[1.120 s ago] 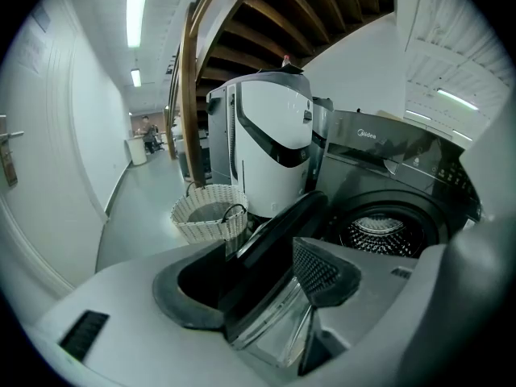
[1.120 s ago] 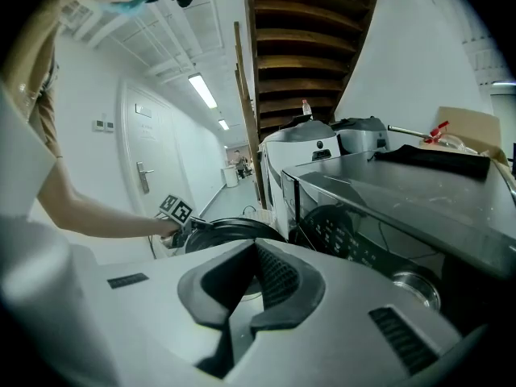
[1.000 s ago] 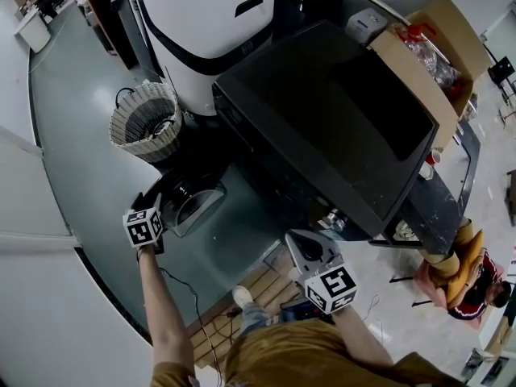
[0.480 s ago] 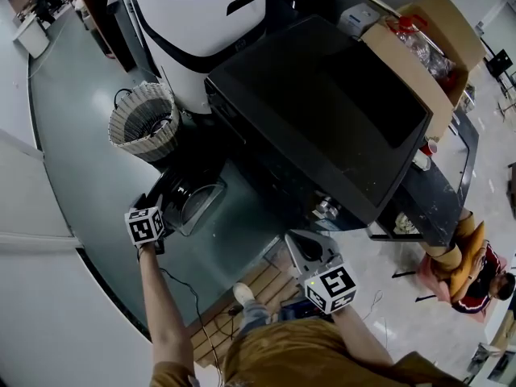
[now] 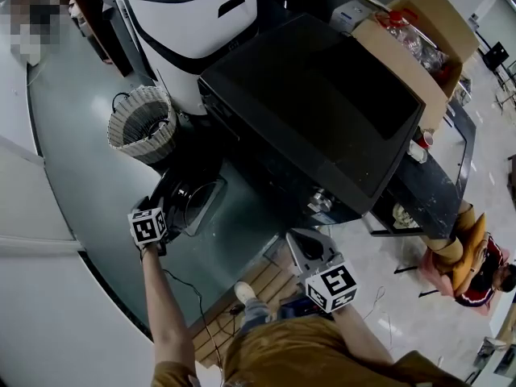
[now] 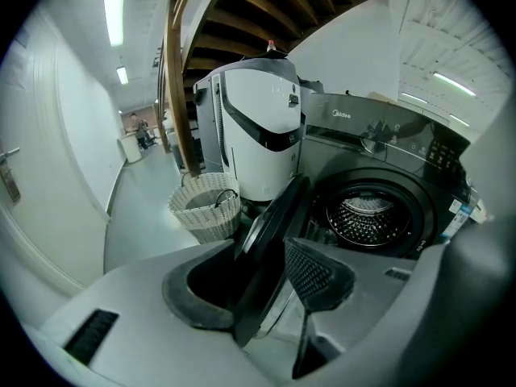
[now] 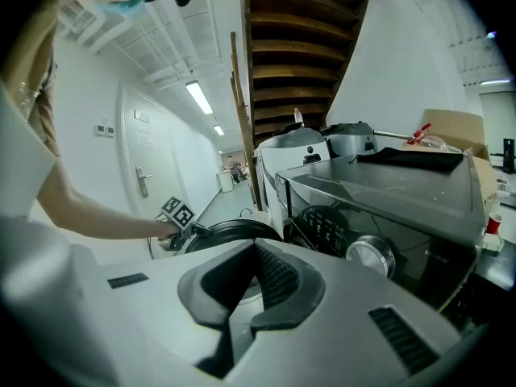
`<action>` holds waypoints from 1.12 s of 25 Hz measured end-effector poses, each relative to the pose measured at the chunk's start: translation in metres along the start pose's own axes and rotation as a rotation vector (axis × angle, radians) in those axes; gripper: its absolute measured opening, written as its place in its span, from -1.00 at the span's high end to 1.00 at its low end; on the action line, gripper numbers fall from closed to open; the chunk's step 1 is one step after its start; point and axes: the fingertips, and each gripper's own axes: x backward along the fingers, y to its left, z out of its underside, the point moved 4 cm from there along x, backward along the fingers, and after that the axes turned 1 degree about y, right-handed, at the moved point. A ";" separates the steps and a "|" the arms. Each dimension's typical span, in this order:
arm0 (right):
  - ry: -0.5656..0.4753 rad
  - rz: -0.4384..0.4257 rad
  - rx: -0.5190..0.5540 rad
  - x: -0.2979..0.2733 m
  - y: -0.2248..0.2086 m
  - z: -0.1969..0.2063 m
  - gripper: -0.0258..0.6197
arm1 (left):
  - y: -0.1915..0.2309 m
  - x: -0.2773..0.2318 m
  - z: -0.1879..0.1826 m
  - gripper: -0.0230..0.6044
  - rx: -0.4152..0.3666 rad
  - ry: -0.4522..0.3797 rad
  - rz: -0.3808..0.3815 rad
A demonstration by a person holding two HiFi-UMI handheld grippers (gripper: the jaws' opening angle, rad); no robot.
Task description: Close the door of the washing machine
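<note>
Head view: washing machine (image 5: 322, 111), dark with a flat top, in the middle of the frame. Its round door (image 5: 192, 202) is swung out toward the lower left and stands open. At the door's outer edge, left gripper (image 5: 159, 210), with an arm reaching in from below. At lower centre, right gripper (image 5: 300, 240), in front of the washing machine and well apart from the door. On the floor just beyond the door, woven basket (image 5: 143, 124), beside a white appliance (image 5: 197, 22). At the washing machine's far right side, cardboard box (image 5: 423, 35).

Left gripper view: jaws part-way apart, having just been closing, with the door's dark rim standing edge-on between them. The rim lies close against the left pad (image 6: 193, 297). A thin gap shows between the rim and the ribbed right pad (image 6: 316, 271), and no firm clamp is seen. To the right of the door, metal drum (image 6: 369, 218), visible through the open port. The basket and the white appliance stand behind the door.

Right gripper view: jaws together at the tips, nothing between them. Beyond them is the door's round rim. The left gripper, with its marker cube, sits at the rim's left side, held on a bare forearm (image 7: 105, 216). To the right, on the washing machine's front, silver knob (image 7: 369, 256).
</note>
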 end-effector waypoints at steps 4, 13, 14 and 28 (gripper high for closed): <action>-0.007 0.004 0.001 0.007 0.002 0.002 0.89 | -0.006 0.004 0.005 0.29 -0.017 0.013 0.009; -0.034 0.029 -0.008 0.024 0.002 0.003 0.89 | -0.020 0.012 0.013 0.39 -0.045 0.044 0.031; -0.035 0.032 -0.008 0.025 0.002 0.003 0.89 | -0.021 0.012 0.013 0.39 -0.046 0.045 0.030; -0.075 0.067 -0.004 0.042 0.014 -0.003 0.89 | -0.051 0.022 0.024 0.46 -0.085 0.068 0.083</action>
